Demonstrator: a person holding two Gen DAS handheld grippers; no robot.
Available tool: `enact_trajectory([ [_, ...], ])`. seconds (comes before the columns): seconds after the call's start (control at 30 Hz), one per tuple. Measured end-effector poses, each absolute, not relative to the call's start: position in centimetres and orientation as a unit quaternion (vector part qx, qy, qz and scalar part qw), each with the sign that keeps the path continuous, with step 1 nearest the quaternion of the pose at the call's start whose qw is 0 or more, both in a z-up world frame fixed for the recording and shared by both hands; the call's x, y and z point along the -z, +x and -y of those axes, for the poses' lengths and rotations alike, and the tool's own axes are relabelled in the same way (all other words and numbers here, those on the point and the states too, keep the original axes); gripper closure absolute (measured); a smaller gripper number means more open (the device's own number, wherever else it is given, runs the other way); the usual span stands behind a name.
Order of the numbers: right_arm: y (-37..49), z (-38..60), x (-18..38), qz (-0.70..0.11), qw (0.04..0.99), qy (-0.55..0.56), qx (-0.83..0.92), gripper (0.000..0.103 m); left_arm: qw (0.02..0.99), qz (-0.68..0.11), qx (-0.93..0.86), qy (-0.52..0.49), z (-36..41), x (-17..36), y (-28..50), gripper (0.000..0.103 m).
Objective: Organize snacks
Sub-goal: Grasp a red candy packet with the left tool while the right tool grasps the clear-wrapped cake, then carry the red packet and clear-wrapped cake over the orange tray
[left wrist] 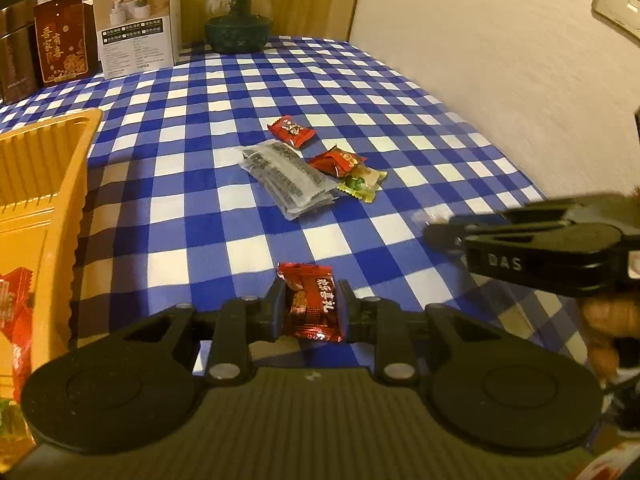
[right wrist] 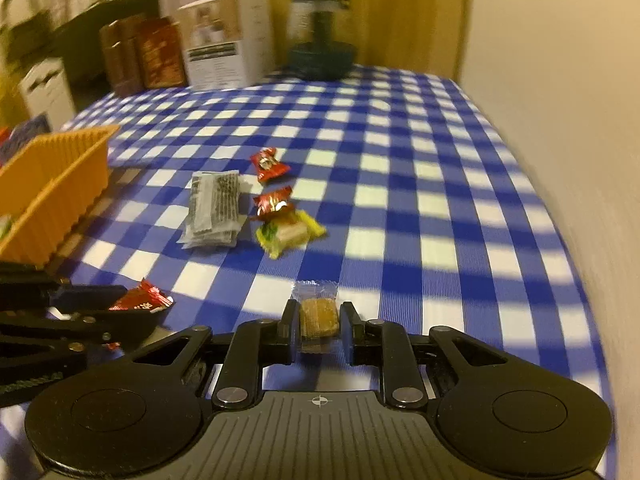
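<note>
My left gripper is shut on a red wrapped candy, held just above the checked cloth. My right gripper is shut on a brown snack in a clear wrapper. In the left wrist view the right gripper reaches in from the right edge. On the cloth ahead lie grey packets, two red candies and a yellow-green candy. An orange tray stands at the left with snacks in it.
Brown and white boxes and a dark green glass jar stand along the table's far edge. A pale wall runs close along the table's right side. A person's fingers show at the right.
</note>
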State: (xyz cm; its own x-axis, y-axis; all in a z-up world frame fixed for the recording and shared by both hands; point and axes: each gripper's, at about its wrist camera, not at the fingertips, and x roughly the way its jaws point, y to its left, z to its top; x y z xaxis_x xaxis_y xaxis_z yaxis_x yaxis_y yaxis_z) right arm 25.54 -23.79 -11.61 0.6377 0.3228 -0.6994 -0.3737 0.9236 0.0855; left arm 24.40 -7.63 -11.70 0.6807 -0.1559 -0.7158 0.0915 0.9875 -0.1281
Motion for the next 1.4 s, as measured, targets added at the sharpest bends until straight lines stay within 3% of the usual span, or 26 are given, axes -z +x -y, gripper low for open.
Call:
enact_trajectory([
  [0.7, 14.6, 21.8, 3.8, -0.376, 0.913, 0.081, -0.133, 0.082, 0.924, -0.371, 0.077, -0.041, 4.2, 4.6, 16.0, 0.08],
  [1.4, 8.6, 14.0, -0.4, -0.353, 0.914, 0.072, -0.185, 0.082, 0.937, -0.345, 0.039, -0.043, -2.7, -0.1, 8.9, 0.08],
])
